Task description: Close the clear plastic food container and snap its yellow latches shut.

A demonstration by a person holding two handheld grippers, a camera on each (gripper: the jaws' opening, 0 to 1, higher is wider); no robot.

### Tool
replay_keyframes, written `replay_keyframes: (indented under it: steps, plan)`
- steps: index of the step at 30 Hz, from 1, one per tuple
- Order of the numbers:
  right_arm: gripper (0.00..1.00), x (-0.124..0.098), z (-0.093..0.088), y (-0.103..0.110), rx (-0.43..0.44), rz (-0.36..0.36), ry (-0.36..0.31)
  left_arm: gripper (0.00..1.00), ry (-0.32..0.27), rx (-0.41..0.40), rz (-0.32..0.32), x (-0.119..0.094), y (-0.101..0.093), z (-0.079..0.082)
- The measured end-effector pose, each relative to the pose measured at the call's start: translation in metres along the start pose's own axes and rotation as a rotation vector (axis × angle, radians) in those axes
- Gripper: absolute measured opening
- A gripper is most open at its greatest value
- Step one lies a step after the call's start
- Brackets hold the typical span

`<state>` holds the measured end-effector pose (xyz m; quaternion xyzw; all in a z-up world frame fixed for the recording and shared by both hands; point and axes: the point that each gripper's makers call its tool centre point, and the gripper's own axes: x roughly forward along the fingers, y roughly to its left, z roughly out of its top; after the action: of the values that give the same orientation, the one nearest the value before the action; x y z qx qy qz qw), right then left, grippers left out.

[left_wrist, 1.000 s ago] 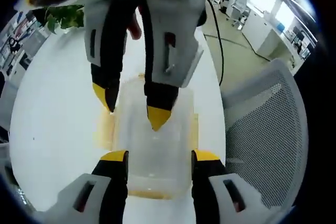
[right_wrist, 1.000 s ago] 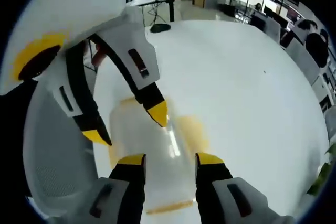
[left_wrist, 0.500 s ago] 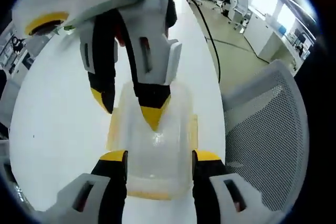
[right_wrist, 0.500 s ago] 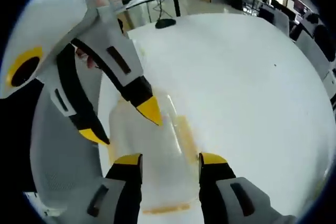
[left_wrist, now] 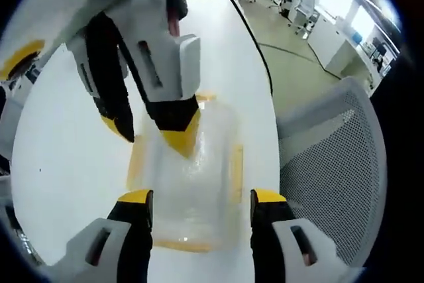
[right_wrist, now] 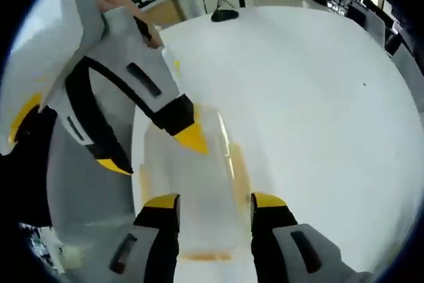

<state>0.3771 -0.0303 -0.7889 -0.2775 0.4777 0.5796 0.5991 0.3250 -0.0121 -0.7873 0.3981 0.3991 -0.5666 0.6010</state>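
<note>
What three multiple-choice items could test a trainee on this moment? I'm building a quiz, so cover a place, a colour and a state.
1. Where does the clear food container sit?
A. On the white table
B. On the mesh chair
C. On the floor

2. What colour are the container's latches?
A. Red
B. Yellow
C. Blue

3. How do the left gripper's jaws stand?
A. Shut on a latch
B. Shut on the lid
C. Open, one on each side of the container's near end

Answers:
1. A: the left gripper view shows the container on the white tabletop, the chair beside the table.
2. B: yellow strips run along the container's sides.
3. C: both yellow tips stand apart with the container between them; the right gripper stands likewise in its own view.
</note>
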Motion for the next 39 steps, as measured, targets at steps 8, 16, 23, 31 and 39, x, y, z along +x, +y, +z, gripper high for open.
replay_keyframes:
  steps: [8,16,23,31,39]
  plan:
    - [0.40,0.004,0.002,-0.003,-0.004,0.035,0.023,0.63,0.053,0.029,0.039,0.002,-0.003,-0.001]
    - [0.41,0.010,0.003,-0.001,0.030,0.089,0.029,0.63,0.120,0.061,0.092,0.006,-0.001,-0.004]
    - [0.43,0.012,0.002,0.000,0.026,0.109,0.041,0.62,0.127,0.009,0.166,0.010,0.002,-0.002]
    - [0.42,0.013,0.001,0.001,0.032,0.122,0.039,0.58,0.134,-0.035,0.209,0.011,0.006,0.000]
    - [0.42,0.014,0.001,0.001,0.037,0.140,0.047,0.58,0.153,-0.014,0.238,0.013,0.004,-0.001]
